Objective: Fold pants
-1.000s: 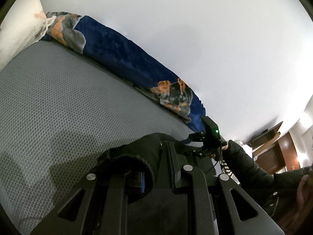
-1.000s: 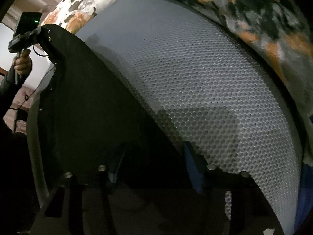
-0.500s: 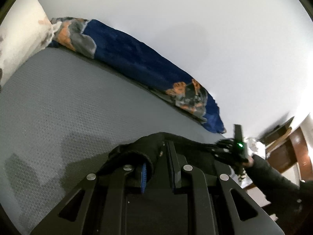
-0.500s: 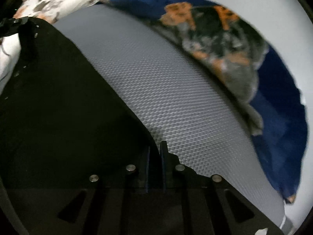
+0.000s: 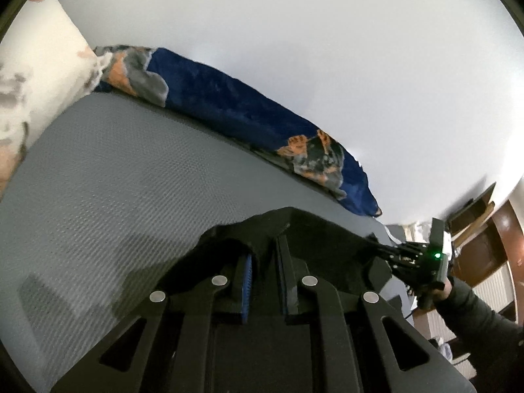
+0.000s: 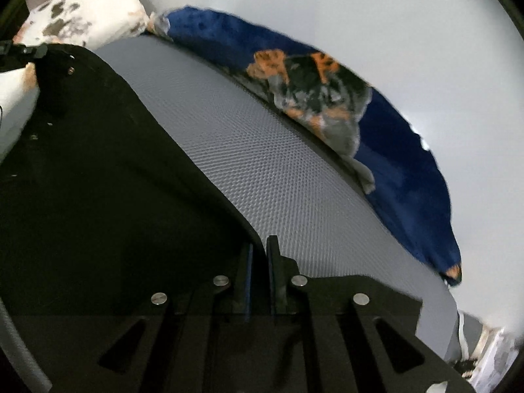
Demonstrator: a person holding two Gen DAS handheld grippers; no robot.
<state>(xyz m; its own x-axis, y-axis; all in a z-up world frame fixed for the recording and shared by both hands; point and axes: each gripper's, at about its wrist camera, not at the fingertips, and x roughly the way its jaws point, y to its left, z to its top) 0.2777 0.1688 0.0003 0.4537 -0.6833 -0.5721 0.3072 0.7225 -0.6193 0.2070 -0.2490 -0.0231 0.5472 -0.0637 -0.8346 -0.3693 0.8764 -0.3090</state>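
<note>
Black pants (image 6: 98, 170) are stretched between my two grippers over a grey textured mattress (image 6: 262, 150). In the left wrist view the left gripper (image 5: 265, 245) is shut on a bunched edge of the pants (image 5: 314, 232), lifted off the bed. In the right wrist view the right gripper (image 6: 258, 245) is shut on the pants' other edge, and the cloth runs away to the upper left. At the right of the left wrist view the other gripper (image 5: 416, 258), with a green light, pulls the cloth taut. A hand in a dark sleeve (image 5: 471, 308) holds it.
A blue blanket (image 5: 229, 104) with orange and grey print lies along the far side of the mattress (image 5: 98, 177) against a white wall. A white patterned pillow (image 6: 85, 16) sits at the head. Wooden furniture (image 5: 481, 239) stands at the far right.
The right gripper closed on the pants' edge and rose, tilting its view up from the bed toward the wall. The left gripper kept its grip and shifted, lifting the cloth slightly.
</note>
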